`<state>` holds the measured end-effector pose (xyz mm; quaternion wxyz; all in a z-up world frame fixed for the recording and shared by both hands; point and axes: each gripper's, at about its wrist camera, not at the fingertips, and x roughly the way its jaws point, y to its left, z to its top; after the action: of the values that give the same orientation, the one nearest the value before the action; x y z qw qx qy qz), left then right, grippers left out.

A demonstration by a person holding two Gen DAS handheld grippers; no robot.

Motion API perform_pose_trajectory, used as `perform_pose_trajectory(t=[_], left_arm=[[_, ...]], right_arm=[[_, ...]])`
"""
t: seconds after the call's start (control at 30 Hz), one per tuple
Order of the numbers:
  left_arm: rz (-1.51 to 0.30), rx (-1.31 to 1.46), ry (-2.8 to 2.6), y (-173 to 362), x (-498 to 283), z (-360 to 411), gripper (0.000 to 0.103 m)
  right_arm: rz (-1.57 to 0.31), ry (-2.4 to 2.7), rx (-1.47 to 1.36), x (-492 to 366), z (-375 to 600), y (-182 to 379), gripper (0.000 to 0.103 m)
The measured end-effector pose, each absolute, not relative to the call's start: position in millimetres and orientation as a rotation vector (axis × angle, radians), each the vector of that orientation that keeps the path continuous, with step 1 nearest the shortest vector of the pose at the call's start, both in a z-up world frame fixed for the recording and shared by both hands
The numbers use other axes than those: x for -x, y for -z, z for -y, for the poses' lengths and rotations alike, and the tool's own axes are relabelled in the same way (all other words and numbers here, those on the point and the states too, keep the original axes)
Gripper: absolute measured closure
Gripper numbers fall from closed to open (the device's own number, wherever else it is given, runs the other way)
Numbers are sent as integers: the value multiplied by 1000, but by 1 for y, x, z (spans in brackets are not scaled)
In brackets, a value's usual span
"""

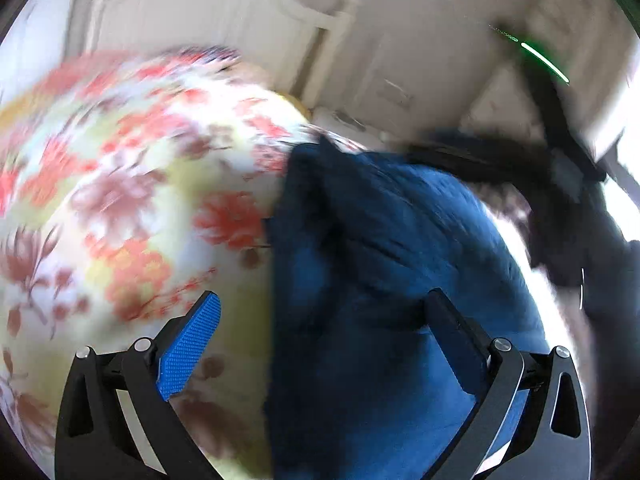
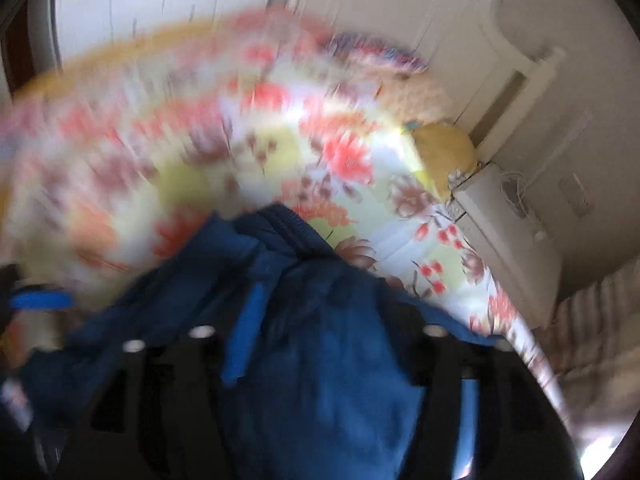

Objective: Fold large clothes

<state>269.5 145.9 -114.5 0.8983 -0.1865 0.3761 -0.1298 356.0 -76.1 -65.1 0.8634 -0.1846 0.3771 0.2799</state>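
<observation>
A dark blue garment (image 1: 380, 260) lies bunched on a floral bedspread (image 1: 132, 184). In the left wrist view my left gripper (image 1: 324, 312) is open, its left blue pad (image 1: 192, 344) over the bedspread and its right finger over the blue cloth. In the blurred right wrist view the blue garment (image 2: 320, 340) drapes between the fingers of my right gripper (image 2: 320, 344); one blue pad (image 2: 244, 336) shows, the other is hidden by cloth. The right gripper also appears as a dark shape in the left wrist view (image 1: 560, 200).
A white headboard (image 1: 240, 20) and wall stand behind the bed. A white bedside cabinet (image 2: 512, 224) stands at the right, with a yellow pillow (image 2: 448, 152) beside it. A curtain (image 2: 592, 320) hangs at the right edge.
</observation>
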Motion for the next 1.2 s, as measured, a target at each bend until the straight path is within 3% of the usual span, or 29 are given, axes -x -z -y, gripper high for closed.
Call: perform_pose_trajectory(t=[0.07,0.23,0.4,0.53,0.77,0.93,1.1,1.2], left_arm=[[-836,535,309,125,-280,-174,4],[-989,599,397,147,-307,-179,5],[-1050,654,499,154,-324,-168,5],[-1083,722,540,161,-328,-171,5],[-1098,804,664,161,-319,-174,5],[-1124,607,645,164,-323,-146,4],[-1141,642,758,167,-326,-142,4],[-1126,628,791,168,-318,-131,10]], right_arm=[[-755,-611,158,-334,132,52,3],[-792,-616,-352,-277,263,82,3],[-942,-637,-587,-246,301,138,3],[-1069,-716,-585,-240,276,168,3],[-1081,-797,-670,-252,257,184,2],[-1075,-806,-650,-252,247,183,2],[-1069,-800,-627,-264,223,178,2],[-1004,-794,-599,-262,218,177,2]])
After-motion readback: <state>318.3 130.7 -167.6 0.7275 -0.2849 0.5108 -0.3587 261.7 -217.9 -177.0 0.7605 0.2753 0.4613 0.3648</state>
